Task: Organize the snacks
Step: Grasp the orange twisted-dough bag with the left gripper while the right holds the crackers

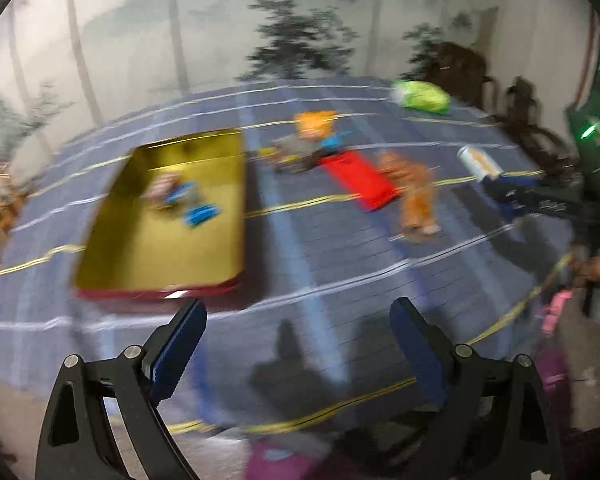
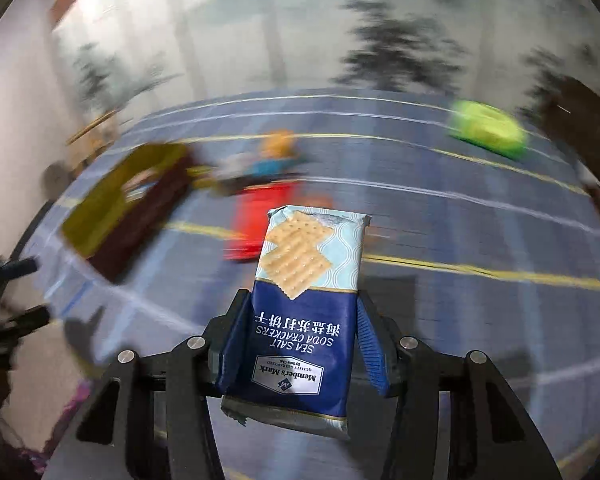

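Note:
My right gripper [image 2: 302, 303] is shut on a blue and white pack of sea salt soda crackers [image 2: 312, 248], held above the blue checked tablecloth [image 2: 440, 232]. From the left wrist view the same pack [image 1: 479, 162] shows at the right, in that gripper's fingers. A gold tin tray [image 1: 160, 248] with a red outer wall lies at the left, with a few small blue and white snack packs [image 1: 184, 196] inside. My left gripper [image 1: 298, 322] hangs open over the cloth just right of the tin's near corner, with nothing between its fingers.
A red packet [image 1: 360, 180], an orange packet [image 1: 416, 196], a small pile of mixed snacks [image 1: 312, 136] and a green bag [image 1: 422, 96] lie on the cloth beyond the tin. Behind the table is a wall with painted trees. Both views are motion-blurred.

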Demonstrator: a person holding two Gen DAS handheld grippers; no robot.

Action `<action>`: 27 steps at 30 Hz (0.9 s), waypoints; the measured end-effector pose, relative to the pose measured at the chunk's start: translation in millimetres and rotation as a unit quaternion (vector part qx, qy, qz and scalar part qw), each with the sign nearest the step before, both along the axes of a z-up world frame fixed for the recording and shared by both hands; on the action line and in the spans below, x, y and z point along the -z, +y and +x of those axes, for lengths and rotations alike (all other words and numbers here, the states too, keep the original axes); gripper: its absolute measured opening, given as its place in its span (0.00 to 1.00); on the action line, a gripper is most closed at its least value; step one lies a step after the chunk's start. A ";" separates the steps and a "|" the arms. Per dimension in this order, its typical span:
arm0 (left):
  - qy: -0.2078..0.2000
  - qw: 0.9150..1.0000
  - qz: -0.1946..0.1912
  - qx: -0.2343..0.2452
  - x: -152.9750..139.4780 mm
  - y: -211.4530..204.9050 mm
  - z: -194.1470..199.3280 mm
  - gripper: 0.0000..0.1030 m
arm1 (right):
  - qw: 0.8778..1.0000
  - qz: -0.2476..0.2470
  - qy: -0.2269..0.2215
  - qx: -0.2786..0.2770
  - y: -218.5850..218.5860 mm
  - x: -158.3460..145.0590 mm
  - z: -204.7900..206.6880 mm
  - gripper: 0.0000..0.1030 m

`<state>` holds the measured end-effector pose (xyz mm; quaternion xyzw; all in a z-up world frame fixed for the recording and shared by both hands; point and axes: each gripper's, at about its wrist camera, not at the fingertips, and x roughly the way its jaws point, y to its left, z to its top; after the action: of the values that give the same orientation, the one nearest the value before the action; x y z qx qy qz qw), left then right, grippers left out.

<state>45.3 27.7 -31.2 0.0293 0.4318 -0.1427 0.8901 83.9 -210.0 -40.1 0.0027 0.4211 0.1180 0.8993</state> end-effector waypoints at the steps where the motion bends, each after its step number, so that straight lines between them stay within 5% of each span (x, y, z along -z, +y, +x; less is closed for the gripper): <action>1: 0.007 1.000 -0.016 0.010 -1.3 -5.9 6.5 0.88 | 1.000 -0.001 0.002 0.021 -20.3 3.3 3.0 0.50; 4: 0.042 0.997 -0.057 0.041 2.5 -29.6 30.8 0.90 | 0.997 -0.017 0.006 0.071 -68.0 15.0 14.5 0.50; 10: 0.079 0.990 -0.061 0.098 13.6 -90.5 72.3 0.90 | 0.994 -0.026 0.007 0.108 -115.4 36.3 32.7 0.50; 16: 0.055 0.987 0.028 0.150 31.9 -147.1 97.8 0.83 | 0.993 -0.016 -0.004 0.121 -130.1 47.8 45.8 0.50; 22: 0.096 0.982 0.052 0.156 57.2 -163.7 117.9 0.75 | 0.991 0.014 -0.003 0.136 -142.0 61.2 54.2 0.50; 27: 0.115 0.978 0.073 0.160 72.4 -172.8 127.3 0.53 | 0.991 0.018 -0.004 0.134 -139.9 63.7 55.9 0.50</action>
<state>172.6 -145.2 -103.7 0.1460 0.5300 -0.2538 0.7958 139.8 -350.0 -103.8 0.0749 0.4112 0.0040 0.9085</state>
